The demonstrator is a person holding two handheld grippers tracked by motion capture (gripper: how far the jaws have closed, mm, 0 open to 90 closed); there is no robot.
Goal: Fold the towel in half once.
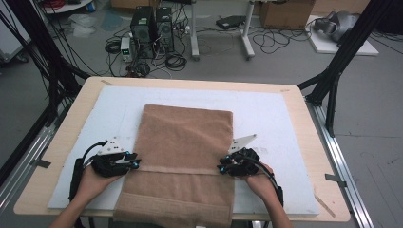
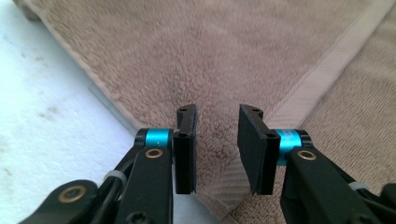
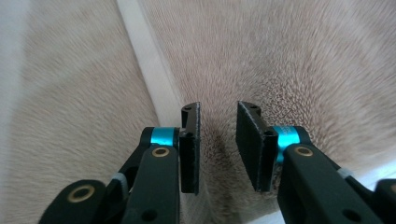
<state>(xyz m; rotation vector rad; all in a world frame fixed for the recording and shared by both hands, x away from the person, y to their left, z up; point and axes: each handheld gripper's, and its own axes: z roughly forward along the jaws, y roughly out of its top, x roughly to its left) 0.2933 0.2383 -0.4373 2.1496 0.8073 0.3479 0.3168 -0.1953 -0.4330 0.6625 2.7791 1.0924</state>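
High view: both grippers (image 1: 134,160) (image 1: 221,166) released, jaws apart at towel (image 1: 183,142) edges; white mat (image 1: 266,114) beneath, table (image 1: 71,116) unobstructed.

Lighting even and diffuse, high view soft, right gripper view motion-blurred.

High view: flat overhead room light, low resolution, fine detail mushy; white mat (image 1: 266,114) reads bright but not clipped, floor behind dimmer. Shadows weak, just a thin dark rim under the towel (image 1: 183,142) edges and beneath both hands. Left gripper view: bright, mat (image 2: 42,107) near blown out at left, towel pile (image 2: 196,51) sharp mid-frame, jaws close to the lens slightly soft, small dark shadow on the pile between them. Right gripper view: towel (image 3: 289,56) streaked by radial blur toward the edges, washed-out left side, jaws comparatively crisp, soft shadow between them.
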